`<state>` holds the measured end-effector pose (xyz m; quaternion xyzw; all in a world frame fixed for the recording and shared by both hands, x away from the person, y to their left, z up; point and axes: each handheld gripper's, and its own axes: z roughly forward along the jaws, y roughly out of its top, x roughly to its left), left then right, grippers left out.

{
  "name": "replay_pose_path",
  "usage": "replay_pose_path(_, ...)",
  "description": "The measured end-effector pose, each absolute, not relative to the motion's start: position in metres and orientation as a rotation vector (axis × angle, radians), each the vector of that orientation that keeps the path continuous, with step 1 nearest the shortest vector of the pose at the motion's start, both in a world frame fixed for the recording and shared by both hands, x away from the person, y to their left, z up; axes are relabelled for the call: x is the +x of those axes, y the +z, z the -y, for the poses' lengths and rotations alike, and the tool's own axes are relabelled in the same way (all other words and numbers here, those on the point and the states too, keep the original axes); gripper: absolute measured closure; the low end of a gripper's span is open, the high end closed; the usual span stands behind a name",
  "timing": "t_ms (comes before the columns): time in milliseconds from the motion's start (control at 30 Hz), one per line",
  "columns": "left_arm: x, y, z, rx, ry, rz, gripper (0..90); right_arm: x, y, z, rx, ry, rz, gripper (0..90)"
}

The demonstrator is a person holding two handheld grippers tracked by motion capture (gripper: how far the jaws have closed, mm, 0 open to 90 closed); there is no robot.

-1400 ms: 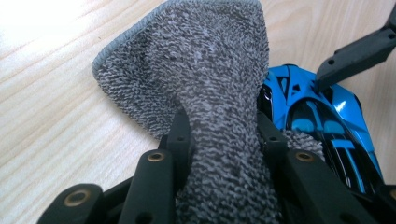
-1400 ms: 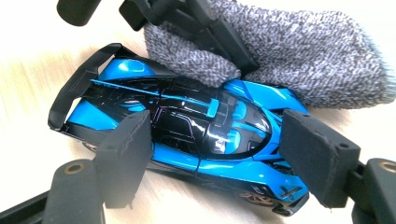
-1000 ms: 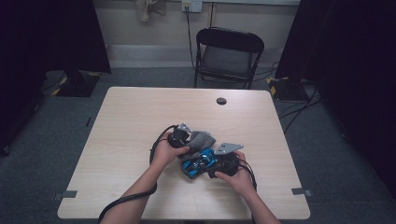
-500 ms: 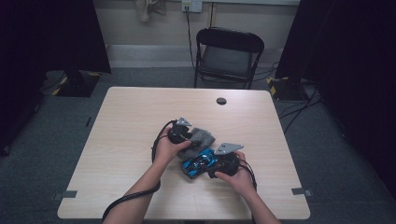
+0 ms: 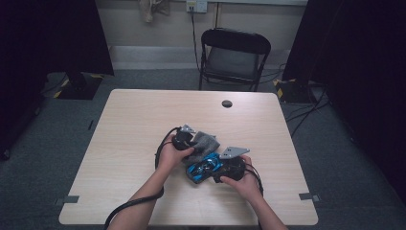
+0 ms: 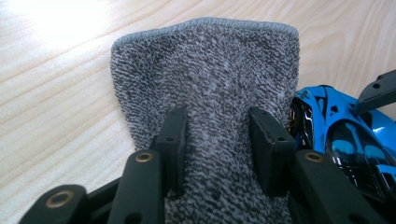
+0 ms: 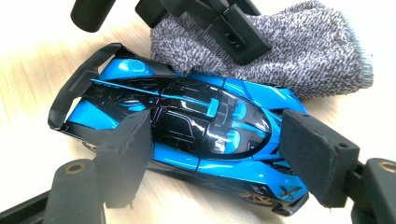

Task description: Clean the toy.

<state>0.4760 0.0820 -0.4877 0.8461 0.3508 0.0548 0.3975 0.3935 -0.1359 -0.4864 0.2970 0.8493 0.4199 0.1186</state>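
Note:
A blue and black toy car (image 5: 200, 170) lies on the table's near middle. My right gripper (image 5: 213, 167) is shut across its body, one pad on each side (image 7: 217, 126). A grey knitted cloth (image 5: 207, 143) lies against the car's far side and touches it (image 7: 299, 51). My left gripper (image 5: 190, 140) sits on the cloth. Its jaws have just been closing, and the cloth (image 6: 210, 60) is bunched between the pads (image 6: 217, 116). The car (image 6: 345, 126) shows at the right of the left gripper view. The left gripper's fingers (image 7: 238, 37) rest on the cloth just above the car (image 7: 187, 107).
The light wooden table (image 5: 134, 124) has a round black cable hole (image 5: 227, 103) near its far edge. A black folding chair (image 5: 234, 52) stands behind the table. A cable (image 5: 129, 206) trails from the left forearm over the near edge.
The left gripper has shifted slightly on the cloth beside the car. The right gripper and the car have kept still.

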Motion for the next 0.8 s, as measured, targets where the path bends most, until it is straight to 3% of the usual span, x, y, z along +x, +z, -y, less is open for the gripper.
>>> replay_pose_path(233, 0.471, -0.485, -0.078, 2.191, 0.152, -0.883, 72.5, 0.393, -0.487, 0.136, 0.868, 1.231, -2.482, 25.6)
replay_pose_path(800, 0.459, -0.476, -0.103, 2.237, 0.063, -0.849, 73.5, 0.393, -0.487, 0.136, 0.866, 1.232, -2.482, 25.7)
